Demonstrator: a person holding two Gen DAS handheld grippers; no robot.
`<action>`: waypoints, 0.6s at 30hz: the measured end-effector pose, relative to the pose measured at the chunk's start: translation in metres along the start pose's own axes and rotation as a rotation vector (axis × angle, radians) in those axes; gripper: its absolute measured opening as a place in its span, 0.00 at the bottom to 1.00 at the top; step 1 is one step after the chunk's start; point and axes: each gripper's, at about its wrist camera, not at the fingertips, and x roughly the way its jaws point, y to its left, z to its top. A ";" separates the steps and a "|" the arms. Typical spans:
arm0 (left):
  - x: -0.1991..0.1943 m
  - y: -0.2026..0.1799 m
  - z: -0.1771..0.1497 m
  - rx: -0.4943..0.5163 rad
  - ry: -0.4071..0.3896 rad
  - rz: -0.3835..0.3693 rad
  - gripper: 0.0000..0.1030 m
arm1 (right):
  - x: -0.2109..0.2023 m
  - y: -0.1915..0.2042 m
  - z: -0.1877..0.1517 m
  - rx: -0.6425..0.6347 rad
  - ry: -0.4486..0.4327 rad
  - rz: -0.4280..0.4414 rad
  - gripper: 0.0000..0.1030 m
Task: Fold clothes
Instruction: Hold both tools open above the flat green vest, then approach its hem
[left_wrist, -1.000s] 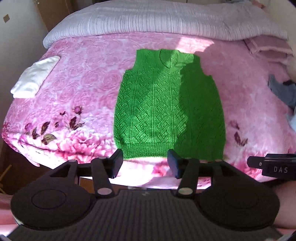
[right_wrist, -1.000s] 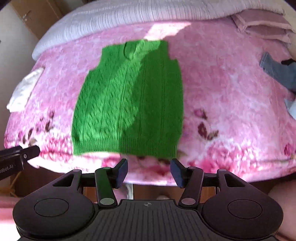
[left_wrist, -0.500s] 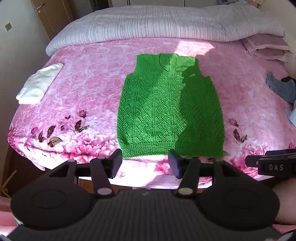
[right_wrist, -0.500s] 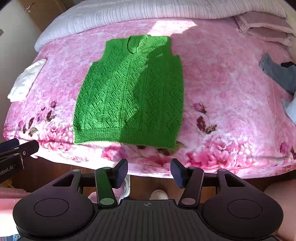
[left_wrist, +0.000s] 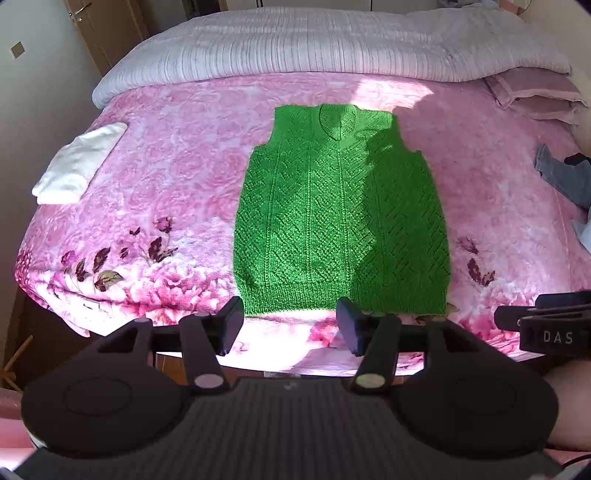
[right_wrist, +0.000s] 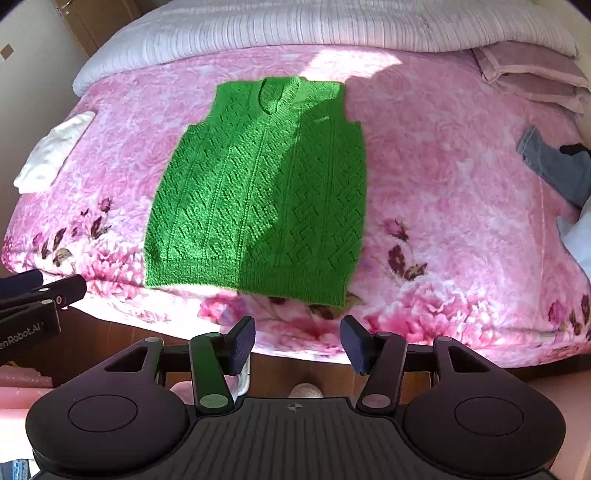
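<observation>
Both views pulled back; green vest (left_wrist: 341, 218) lies lengthwise, neckline away.

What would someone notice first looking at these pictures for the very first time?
The bright green knitted vest stands out at once, spread flat in the middle of the pink flowered blanket, hem toward the cameras. A shadow darkens its right half. Below it, the left gripper and the right gripper hang open and empty past the near edge of the bed.
</observation>
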 end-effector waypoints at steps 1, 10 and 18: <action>0.001 0.000 0.000 -0.001 0.002 0.002 0.50 | 0.001 0.000 0.000 -0.001 0.001 0.002 0.53; 0.006 -0.001 0.001 -0.017 0.022 0.014 0.50 | 0.006 -0.002 0.006 -0.009 0.015 0.016 0.53; 0.009 -0.004 0.005 -0.013 0.029 0.020 0.50 | 0.010 -0.006 0.009 -0.010 0.022 0.022 0.53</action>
